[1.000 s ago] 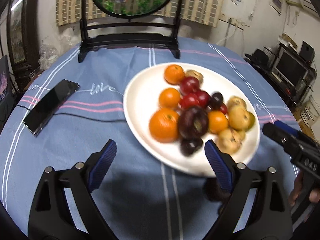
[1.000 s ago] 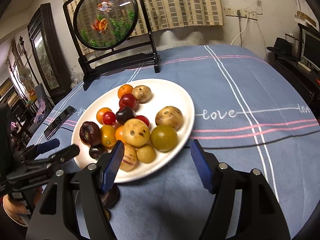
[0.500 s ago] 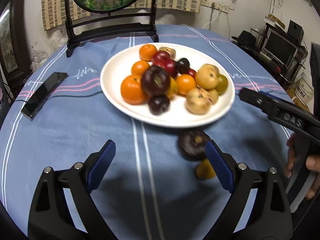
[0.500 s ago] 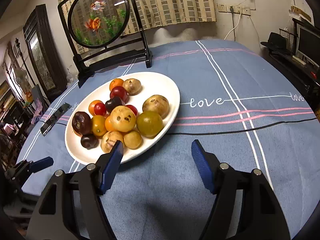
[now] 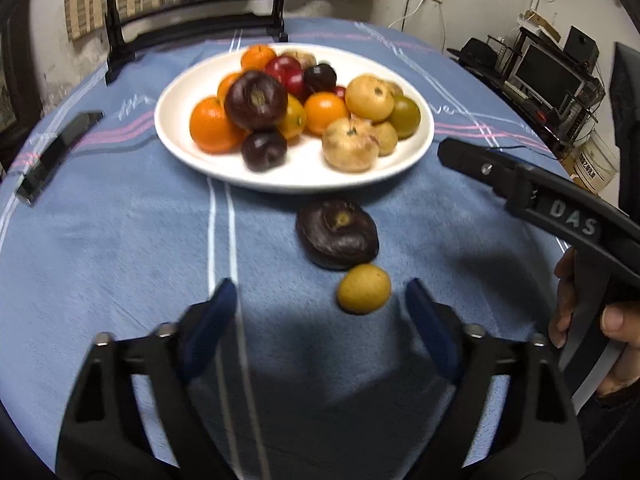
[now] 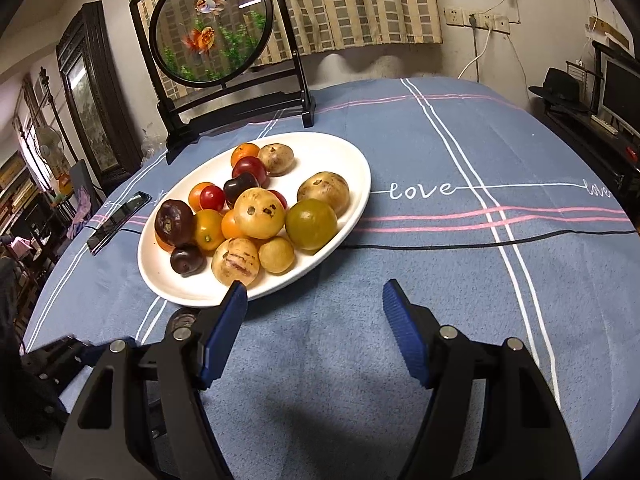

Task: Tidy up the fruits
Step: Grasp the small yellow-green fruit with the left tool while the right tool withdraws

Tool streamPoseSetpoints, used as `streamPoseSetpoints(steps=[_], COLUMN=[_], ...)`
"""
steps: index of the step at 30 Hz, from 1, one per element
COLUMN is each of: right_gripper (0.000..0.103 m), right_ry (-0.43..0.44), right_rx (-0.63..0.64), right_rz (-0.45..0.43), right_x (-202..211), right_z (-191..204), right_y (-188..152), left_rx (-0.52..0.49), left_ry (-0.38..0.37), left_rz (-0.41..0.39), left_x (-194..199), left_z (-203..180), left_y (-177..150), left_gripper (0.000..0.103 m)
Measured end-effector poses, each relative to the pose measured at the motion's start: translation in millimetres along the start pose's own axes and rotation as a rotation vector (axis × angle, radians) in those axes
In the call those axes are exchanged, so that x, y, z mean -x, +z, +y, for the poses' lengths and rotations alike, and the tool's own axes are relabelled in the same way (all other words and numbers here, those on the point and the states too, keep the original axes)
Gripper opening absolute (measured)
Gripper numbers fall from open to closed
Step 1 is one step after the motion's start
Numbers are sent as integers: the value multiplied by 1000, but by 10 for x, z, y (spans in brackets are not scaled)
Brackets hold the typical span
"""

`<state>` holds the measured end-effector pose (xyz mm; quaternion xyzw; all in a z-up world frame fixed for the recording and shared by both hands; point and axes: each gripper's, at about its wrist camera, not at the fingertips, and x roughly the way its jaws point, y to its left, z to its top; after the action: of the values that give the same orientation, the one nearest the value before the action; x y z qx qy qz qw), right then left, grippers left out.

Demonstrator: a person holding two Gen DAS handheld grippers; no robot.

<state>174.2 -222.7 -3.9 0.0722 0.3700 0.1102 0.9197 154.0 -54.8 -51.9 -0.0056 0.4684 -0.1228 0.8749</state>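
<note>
Purple fruit and yellow fruit loose on worktop just short of plate; probably soft, roll-prone, best pinched across middle. Left hand-held gripper and right hand-held gripper spread wide, holding nothing.

Your worktop wears a blue striped cloth reading "love". You have a dark phone at its left edge, a black cable crossing it, and a round goldfish screen on a black stand at the back.
</note>
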Motion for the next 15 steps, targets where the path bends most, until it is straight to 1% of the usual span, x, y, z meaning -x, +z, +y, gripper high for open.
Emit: streamPoseSetpoints(steps=[1,3,4,5,7,10,13,15], right_gripper=[70,70,70,70,70,70,70,70], right_ry=[1,2,1,2,7,21,29,58], right_rx=[0,0,0,-1,-3,-4,18,37], right_rz=[1,6,8,12,19,40,99,132], right_x=[-2,-11,-18,-26,-35,-33,-37,-48], right_z=[3,1,2,0,-1,20,105,197], right_y=[-8,-19,-20,-24,-33,-55,-100,-146], left_rx=[-14,-35,-43,-48,-58,-64,-48,-27], left_ry=[21,21,9,-4,-35,-32,-7,11], left_rz=[-6,-13,-16,-17,-18,-18,-35,-45], left_x=[-9,-8,1,7,27,79,158,196], left_z=[-16,-49,-66,-75,-88,-50,86,198], left_y=[-7,-16,-18,-18,-21,-19,-19,-22], left_gripper=[71,63,54,41,27,27,27,27])
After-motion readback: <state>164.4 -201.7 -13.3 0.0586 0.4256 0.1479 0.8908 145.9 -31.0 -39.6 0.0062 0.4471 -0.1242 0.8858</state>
